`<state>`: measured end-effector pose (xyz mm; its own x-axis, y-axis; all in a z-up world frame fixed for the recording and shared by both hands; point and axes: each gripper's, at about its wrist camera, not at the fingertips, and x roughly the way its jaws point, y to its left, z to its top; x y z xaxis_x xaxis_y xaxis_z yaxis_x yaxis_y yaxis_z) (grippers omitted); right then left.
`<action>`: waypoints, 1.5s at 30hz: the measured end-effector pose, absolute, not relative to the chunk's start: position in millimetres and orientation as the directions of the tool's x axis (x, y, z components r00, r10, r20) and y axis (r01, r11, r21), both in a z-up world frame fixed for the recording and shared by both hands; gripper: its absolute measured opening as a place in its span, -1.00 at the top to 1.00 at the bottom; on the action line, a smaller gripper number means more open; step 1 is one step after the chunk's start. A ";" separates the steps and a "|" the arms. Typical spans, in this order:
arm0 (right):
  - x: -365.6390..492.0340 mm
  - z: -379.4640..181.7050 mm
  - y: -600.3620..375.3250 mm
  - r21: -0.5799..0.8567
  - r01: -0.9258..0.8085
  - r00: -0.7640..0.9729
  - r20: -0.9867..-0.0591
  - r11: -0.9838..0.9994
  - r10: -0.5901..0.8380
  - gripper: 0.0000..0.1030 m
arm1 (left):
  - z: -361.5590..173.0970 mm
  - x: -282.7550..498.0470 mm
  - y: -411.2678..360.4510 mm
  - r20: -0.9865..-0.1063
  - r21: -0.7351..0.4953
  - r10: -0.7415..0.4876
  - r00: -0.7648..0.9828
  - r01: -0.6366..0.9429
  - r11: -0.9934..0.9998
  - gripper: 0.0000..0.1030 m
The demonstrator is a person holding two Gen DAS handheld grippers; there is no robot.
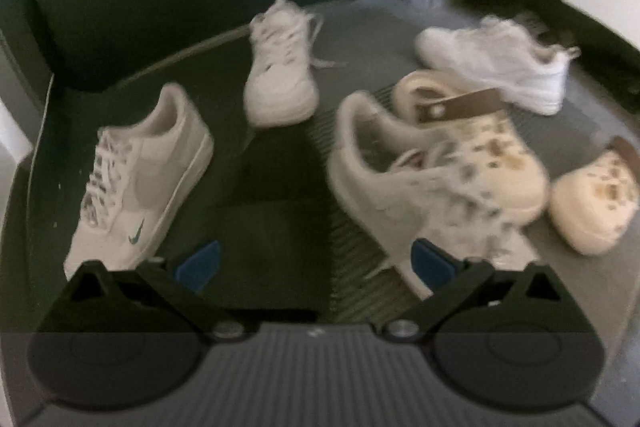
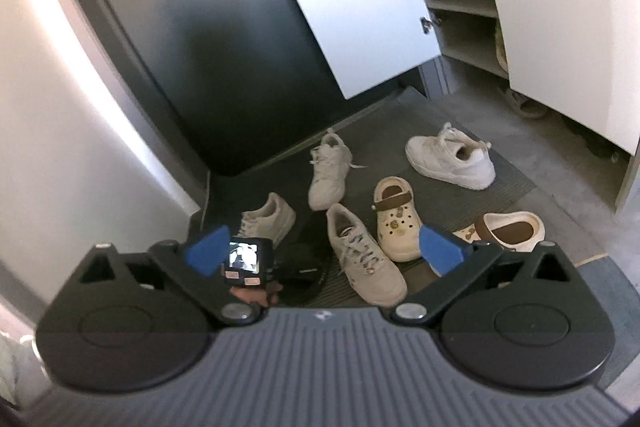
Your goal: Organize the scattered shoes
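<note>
Dark mat strewn with shoes; left claw angled down, spread, empty; right claw likewise.

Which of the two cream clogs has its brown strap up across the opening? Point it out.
The cream clog in the middle of the mat, beside the grey sneaker. The other clog, further right, lies turned the opposite way with its brown-lined opening uncovered.

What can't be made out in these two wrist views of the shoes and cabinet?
- Left wrist view: motion blur smears the overlapping sneaker and clog; laces and charms unreadable.
- Left wrist view: second clog cut off by the right edge.
- Right wrist view: far-left sneaker partly hidden behind the left gripper's camera screen.
- Right wrist view: sandal half hidden under the cabinet door.
</note>
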<state>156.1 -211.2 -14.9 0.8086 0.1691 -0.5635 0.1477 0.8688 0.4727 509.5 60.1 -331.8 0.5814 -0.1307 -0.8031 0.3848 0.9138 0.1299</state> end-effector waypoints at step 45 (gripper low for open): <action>25.8 24.9 -212.4 0.631 0.155 0.914 -0.384 0.760 0.132 -1.00 | -329.1 365.7 130.6 -0.913 -0.016 -0.137 0.385 0.303 0.953 -0.90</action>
<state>25.8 -212.4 24.9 0.9138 0.1322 -0.3839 0.1551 0.7601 0.6310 365.7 130.6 -329.1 0.3848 -0.1373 -0.9128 0.3028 0.9529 -0.0156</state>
